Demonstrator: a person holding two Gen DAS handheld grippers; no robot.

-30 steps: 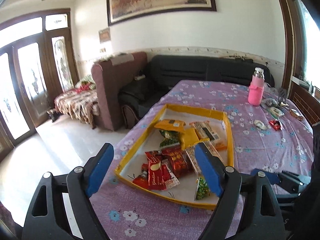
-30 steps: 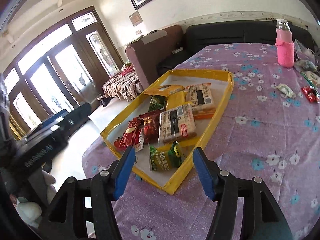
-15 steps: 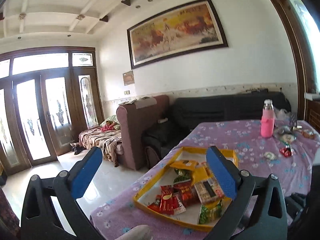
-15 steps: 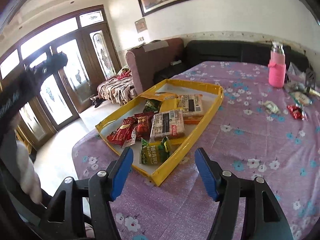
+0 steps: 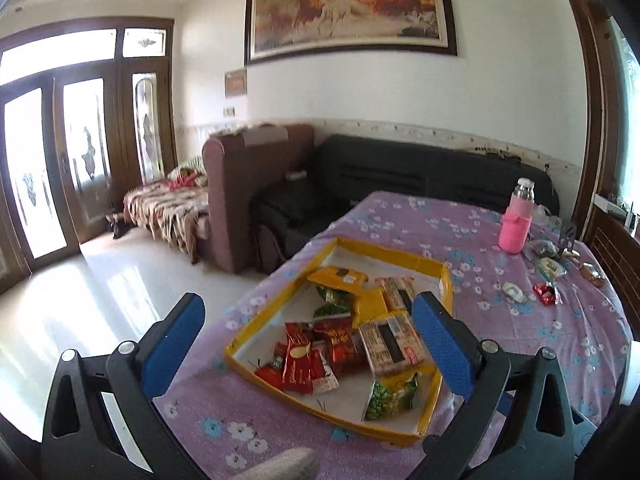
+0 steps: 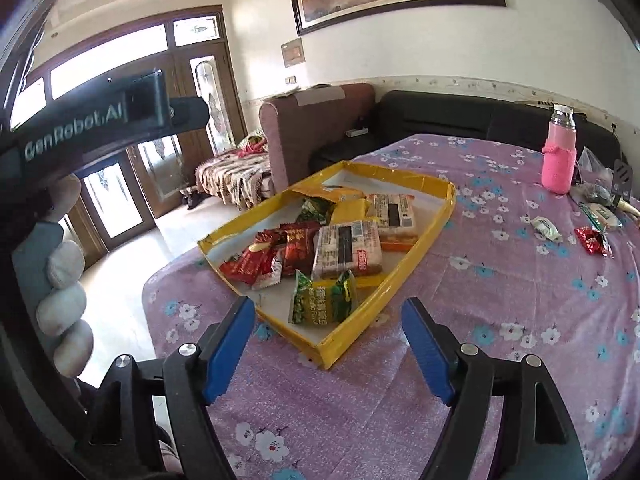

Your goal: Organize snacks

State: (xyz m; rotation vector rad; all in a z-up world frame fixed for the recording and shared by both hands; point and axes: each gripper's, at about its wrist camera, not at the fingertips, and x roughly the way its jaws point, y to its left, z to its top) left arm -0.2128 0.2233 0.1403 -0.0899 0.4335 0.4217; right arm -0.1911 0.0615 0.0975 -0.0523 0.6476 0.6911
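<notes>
Both grippers off table, nothing held: left gripper (image 5: 308, 344) jaws spread wide, right gripper (image 6: 328, 344) jaws opening, empty. Risk: snagging tray (image 6: 384, 292) rim lower centre, dragging it toward table edge; loose red packet (image 6: 592, 240) far right overlooked.

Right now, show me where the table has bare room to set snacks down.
Bare cloth lies between the yellow tray and the loose snacks, and in front of the tray's near corner. Crowded: inside the tray, and the far right edge by the pink bottle.

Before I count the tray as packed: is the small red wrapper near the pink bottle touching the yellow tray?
Apart. The right wrist view shows the red wrapper lying on the bare tablecloth, with a wide stretch of cloth between it and the yellow tray.
</notes>
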